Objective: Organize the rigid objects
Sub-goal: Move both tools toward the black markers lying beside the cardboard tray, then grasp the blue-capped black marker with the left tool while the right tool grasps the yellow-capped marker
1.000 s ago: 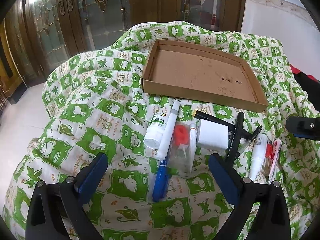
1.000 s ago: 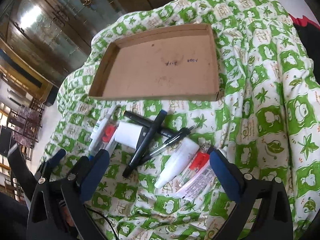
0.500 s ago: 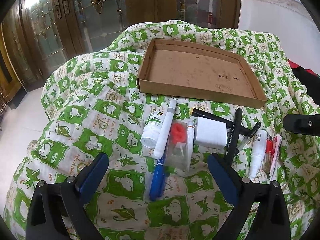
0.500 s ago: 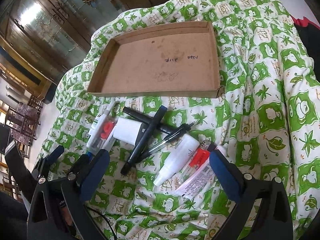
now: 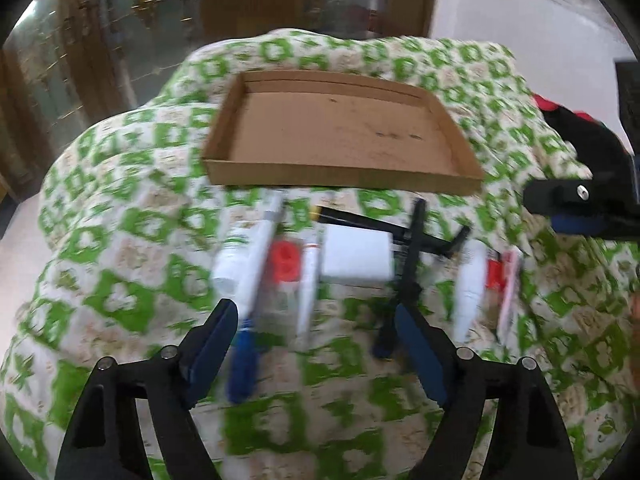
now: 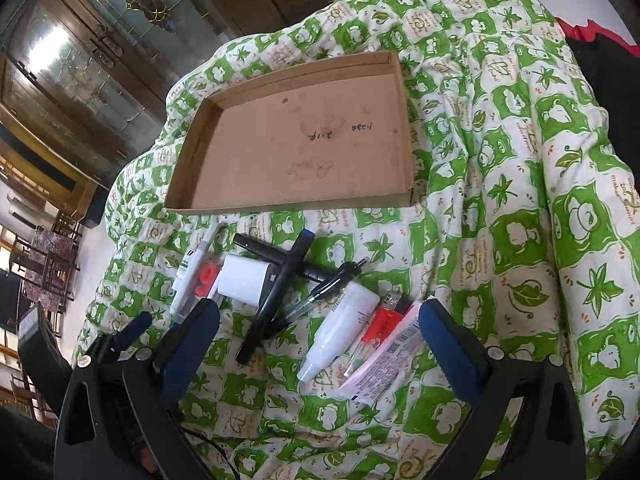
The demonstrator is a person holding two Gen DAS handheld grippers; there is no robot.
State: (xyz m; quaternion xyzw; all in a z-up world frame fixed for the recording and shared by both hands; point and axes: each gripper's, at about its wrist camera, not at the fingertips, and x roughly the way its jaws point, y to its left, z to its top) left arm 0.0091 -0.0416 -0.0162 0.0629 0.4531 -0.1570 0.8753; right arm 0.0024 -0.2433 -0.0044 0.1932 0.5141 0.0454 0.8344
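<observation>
An empty cardboard tray (image 6: 296,152) lies on the green-and-white quilt, and in the blurred left wrist view the tray (image 5: 340,136) sits straight ahead. In front of it lies a row of small items: a white bottle (image 5: 230,260), a blue-and-white pen (image 5: 246,320), a red-capped piece (image 5: 286,264), a white block (image 6: 244,282), black pens (image 6: 280,292), a white squeeze bottle (image 6: 340,328), a red lighter (image 6: 384,324) and a tube (image 6: 384,364). My left gripper (image 5: 314,312) hovers over the left items, jaws closing, pads touching nothing. My right gripper (image 6: 320,308) hangs open above the right items.
The quilt (image 6: 520,200) drapes over a mound and drops away on the left toward the pale floor (image 5: 20,264). Wooden glass-paned doors (image 6: 80,60) stand behind. A red and black cloth (image 5: 576,128) lies at the right edge. The quilt to the right of the tray is bare.
The left gripper has swung to the right, so the items sit further left in its now blurred view, and its jaws stand closer together. The right gripper has barely moved.
</observation>
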